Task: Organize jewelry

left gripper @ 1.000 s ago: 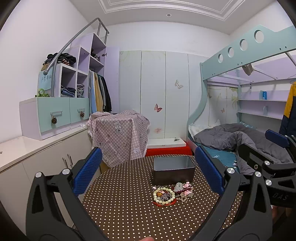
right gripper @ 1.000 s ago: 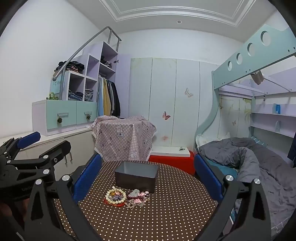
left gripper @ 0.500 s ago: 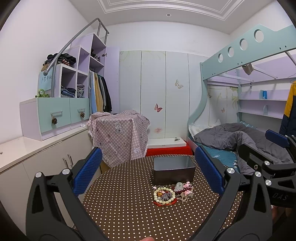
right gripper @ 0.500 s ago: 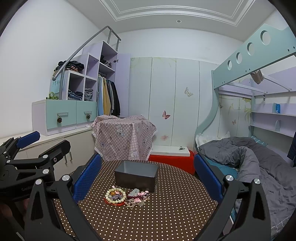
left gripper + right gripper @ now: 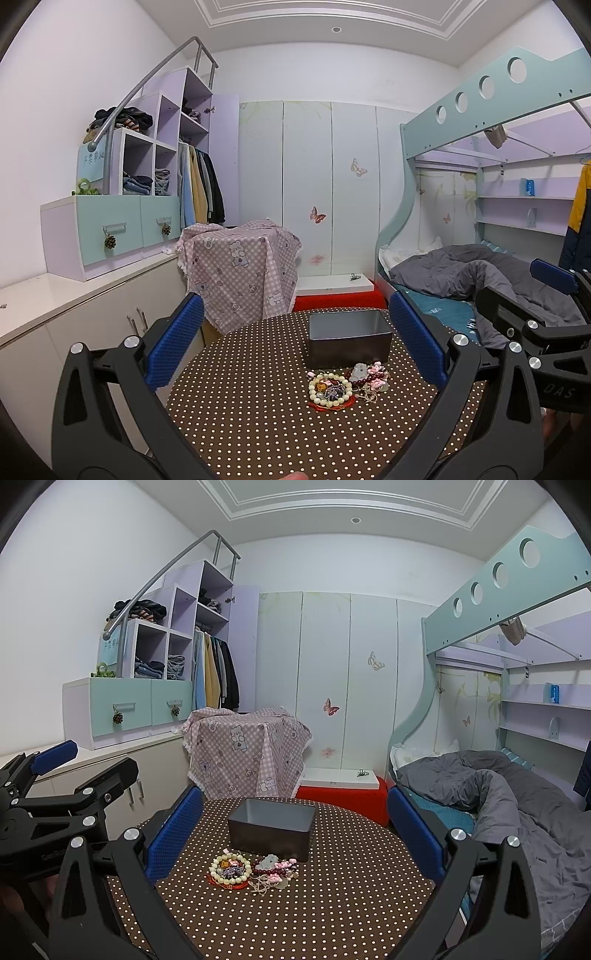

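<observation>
L tool wide, empty | R tool same | jewelry by box

this is a bedroom in a home. there is a bunk bed with a gray blanket, a wardrobe, and hanging clothes by shelves.

checked cloth | grey duvet | hanging clothes

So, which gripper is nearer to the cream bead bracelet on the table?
Hard to tell; both look about equally far. The left gripper has the cream bead bracelet slightly to its right; the right gripper has it to its left.
</observation>
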{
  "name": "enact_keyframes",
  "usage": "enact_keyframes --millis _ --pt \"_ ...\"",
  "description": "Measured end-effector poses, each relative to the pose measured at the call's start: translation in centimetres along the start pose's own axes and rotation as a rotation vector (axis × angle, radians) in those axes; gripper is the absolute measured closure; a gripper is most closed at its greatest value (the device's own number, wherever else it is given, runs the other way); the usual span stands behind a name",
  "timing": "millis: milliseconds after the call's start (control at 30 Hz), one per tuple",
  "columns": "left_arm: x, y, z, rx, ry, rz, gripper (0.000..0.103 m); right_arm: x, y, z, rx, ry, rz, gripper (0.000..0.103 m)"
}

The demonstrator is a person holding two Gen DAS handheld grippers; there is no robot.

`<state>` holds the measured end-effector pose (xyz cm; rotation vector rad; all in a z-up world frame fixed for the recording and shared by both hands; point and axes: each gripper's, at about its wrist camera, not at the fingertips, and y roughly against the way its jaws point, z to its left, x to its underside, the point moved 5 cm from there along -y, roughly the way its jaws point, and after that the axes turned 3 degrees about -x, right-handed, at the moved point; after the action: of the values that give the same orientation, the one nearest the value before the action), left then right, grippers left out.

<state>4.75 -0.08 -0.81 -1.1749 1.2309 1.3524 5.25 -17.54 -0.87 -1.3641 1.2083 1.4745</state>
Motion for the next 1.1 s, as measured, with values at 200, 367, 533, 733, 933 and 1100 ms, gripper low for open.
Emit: enact_keyframes --millis 200,367,533,733,933,1100 --pt "-0.1 -0.2 0.0 -0.001 -0.001 0.003 0.005 0.1 -0.1 0.0 0.004 0.003 0.003 0.007" --pt "-0.1 -0.2 -0.2 -0.003 -0.005 0.001 0.005 0.2 -0.4 0.0 0.004 -0.001 0.009 0.007" --pt "0.1 -0.3 -0.1 0.000 -0.001 0.000 0.005 0.2 -0.4 0.0 0.003 -0.001 0.010 0.007" --pt "0.4 -0.7 -0.5 0.002 -0.004 0.013 0.005 0.7 -1.0 0.1 -0.010 -0.005 0.038 0.007" --pt "0.8 -1.1 -0.7 -0.008 -0.023 0.026 0.005 1.3 -1.3 0.4 -0.011 0.006 0.053 0.007" --pt "1.3 -1.6 -0.8 -0.006 -0.029 0.039 0.005 1.7 -1.6 0.3 -0.007 0.001 0.059 0.007"
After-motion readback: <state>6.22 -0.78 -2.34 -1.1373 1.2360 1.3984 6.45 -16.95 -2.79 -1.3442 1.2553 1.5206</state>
